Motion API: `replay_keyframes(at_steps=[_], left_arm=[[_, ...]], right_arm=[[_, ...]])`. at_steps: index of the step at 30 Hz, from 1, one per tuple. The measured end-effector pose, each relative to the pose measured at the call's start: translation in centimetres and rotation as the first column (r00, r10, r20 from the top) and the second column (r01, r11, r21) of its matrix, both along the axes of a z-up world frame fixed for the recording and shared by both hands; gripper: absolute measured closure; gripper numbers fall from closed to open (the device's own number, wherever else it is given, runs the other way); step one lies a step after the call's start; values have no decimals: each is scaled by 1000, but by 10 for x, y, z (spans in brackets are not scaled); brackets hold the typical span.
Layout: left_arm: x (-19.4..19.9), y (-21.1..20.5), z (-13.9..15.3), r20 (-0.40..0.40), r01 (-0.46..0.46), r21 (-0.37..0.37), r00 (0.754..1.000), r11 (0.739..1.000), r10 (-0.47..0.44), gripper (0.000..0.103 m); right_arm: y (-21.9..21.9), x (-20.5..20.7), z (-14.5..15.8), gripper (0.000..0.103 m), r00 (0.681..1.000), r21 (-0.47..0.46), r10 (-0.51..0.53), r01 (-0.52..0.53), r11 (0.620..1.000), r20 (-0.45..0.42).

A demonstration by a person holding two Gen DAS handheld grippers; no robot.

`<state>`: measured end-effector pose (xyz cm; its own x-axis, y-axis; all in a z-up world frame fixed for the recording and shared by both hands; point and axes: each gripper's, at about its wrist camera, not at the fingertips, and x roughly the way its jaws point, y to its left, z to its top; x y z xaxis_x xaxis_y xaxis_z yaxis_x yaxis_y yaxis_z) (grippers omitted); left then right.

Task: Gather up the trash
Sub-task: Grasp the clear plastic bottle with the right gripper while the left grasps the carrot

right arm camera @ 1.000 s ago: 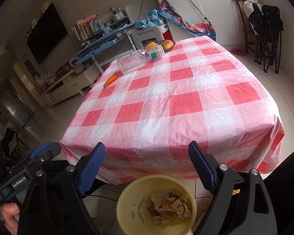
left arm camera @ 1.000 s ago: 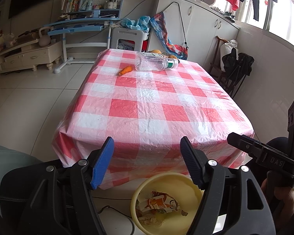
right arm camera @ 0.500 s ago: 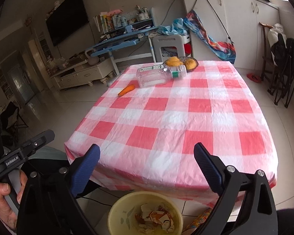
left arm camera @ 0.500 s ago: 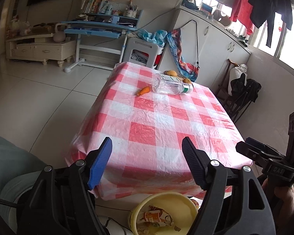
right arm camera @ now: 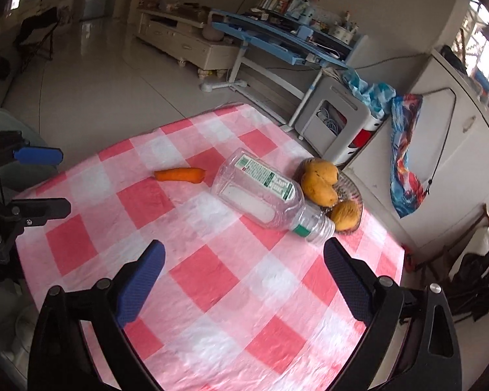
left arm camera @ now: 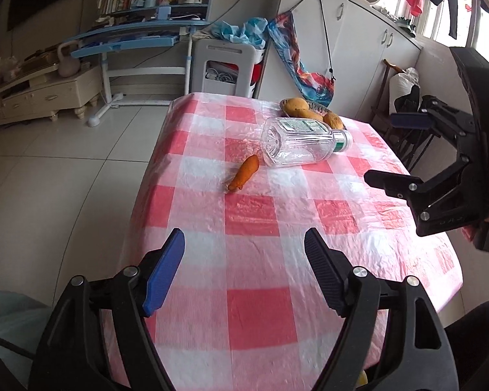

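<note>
While hovering spread and empty over the bench (left arm camera: 260, 309), left hand-held gripper (left arm camera: 244, 260): plastic bottle (left arm camera: 304, 145) lying uncollected, carrot (left arm camera: 244, 172) just beside its base. Through right wrist, right hand-held gripper (right arm camera: 244, 280) likewise spread, near bottle's neck. Versus earlier: closer to bottle, yellow bin gone from sight.

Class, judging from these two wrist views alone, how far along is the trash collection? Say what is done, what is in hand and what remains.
Done: nothing that shows here. In hand: nothing; the left gripper and right gripper are both open and empty above the checked tablecloth. Left: the empty plastic bottle lying on its side and the carrot piece beside it. The fruit in the dish looks like food, probably not trash.
</note>
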<state>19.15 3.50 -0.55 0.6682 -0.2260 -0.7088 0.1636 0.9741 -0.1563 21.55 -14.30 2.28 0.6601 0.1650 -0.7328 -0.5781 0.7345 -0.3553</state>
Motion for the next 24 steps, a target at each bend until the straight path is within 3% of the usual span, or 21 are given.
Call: replay_keyframes(at_steps=[8, 14, 16, 19, 20, 21, 24], left_arm=[[97, -33, -19, -15, 132, 68, 991, 989, -131, 31], [136, -50, -36, -68, 183, 131, 982, 974, -175, 45], [143, -51, -42, -90, 185, 123, 980, 975, -175, 55], [142, -56, -47, -91, 199, 161, 978, 967, -186, 73], [141, -59, -47, -97, 214, 167, 975, 962, -200, 88], [139, -59, -47, -101, 220, 165, 973, 961, -205, 88], [132, -54, -45, -111, 213, 100, 973, 972, -202, 90]], right_arm=[[25, 100, -36, 10, 976, -209, 183, -205, 956, -121], [35, 125, -59, 10, 931, -250, 275, -333, 909, -239], [36, 126, -65, 29, 916, -245, 280, -352, 903, -286], [30, 124, -67, 37, 914, -215, 235, -316, 924, -330], [23, 123, -65, 40, 918, -188, 204, -279, 942, -340], [17, 122, -62, 46, 924, -158, 166, -231, 960, -344], [-11, 106, -52, 48, 935, -37, 58, -76, 996, -351]])
